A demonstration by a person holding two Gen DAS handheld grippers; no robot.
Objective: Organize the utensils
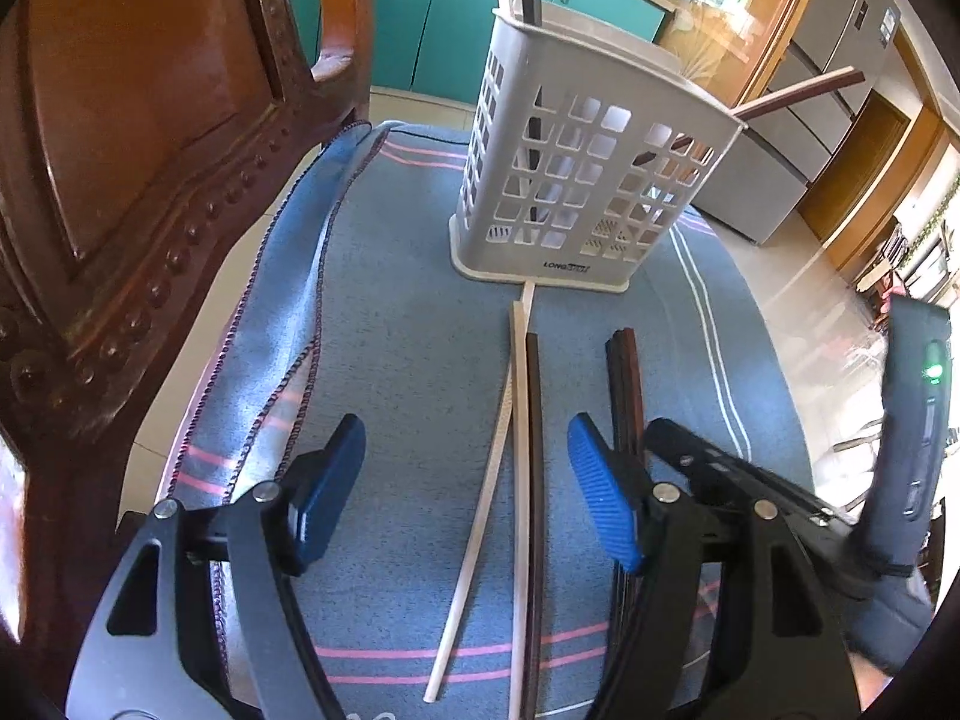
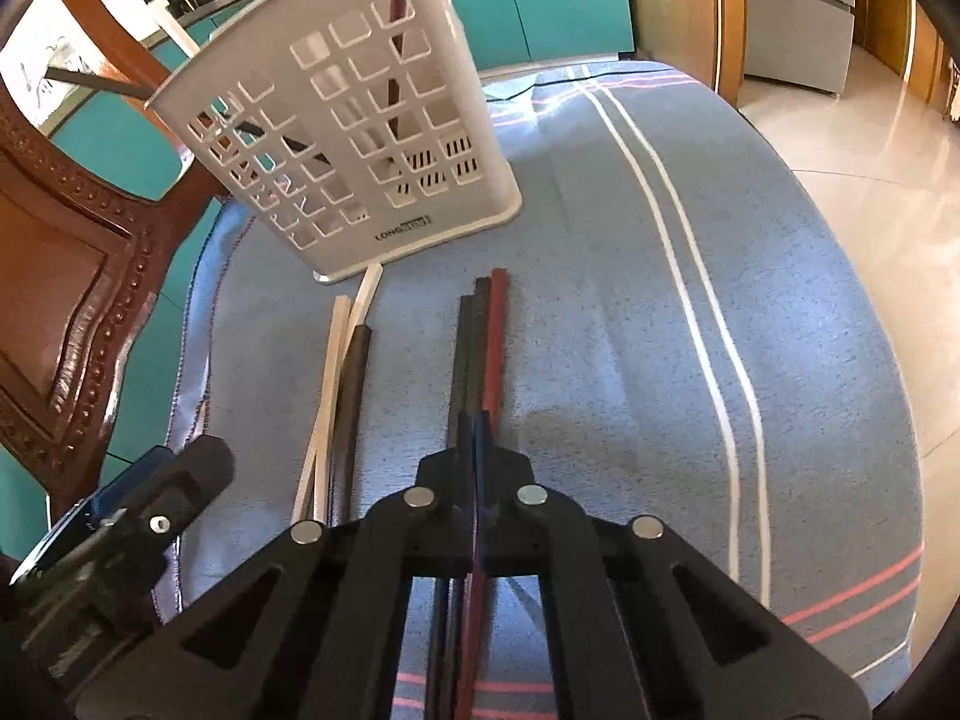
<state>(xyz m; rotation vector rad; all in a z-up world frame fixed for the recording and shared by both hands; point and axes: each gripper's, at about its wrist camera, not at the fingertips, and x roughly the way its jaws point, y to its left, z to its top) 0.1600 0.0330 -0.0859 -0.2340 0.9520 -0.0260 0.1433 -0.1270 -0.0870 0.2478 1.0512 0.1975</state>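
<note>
A grey slotted utensil basket (image 1: 576,180) (image 2: 360,138) stands at the far end of a blue cloth and holds a few chopsticks (image 1: 798,96). In front of it lie two pale chopsticks (image 1: 480,516) (image 2: 336,360) and a dark brown one (image 1: 534,480). My left gripper (image 1: 465,438) hovers open over these, touching none. To their right lies a bundle of black and red chopsticks (image 1: 624,378) (image 2: 480,348). My right gripper (image 2: 474,426) is directly over that bundle with its pads pressed together. I cannot tell whether a chopstick is pinched between them.
The blue striped cloth (image 1: 408,330) covers a round seat whose edge drops to a glossy tiled floor (image 2: 870,180) on the right. A carved wooden chair back (image 1: 150,150) rises close on the left. Teal cabinets (image 1: 444,18) stand behind.
</note>
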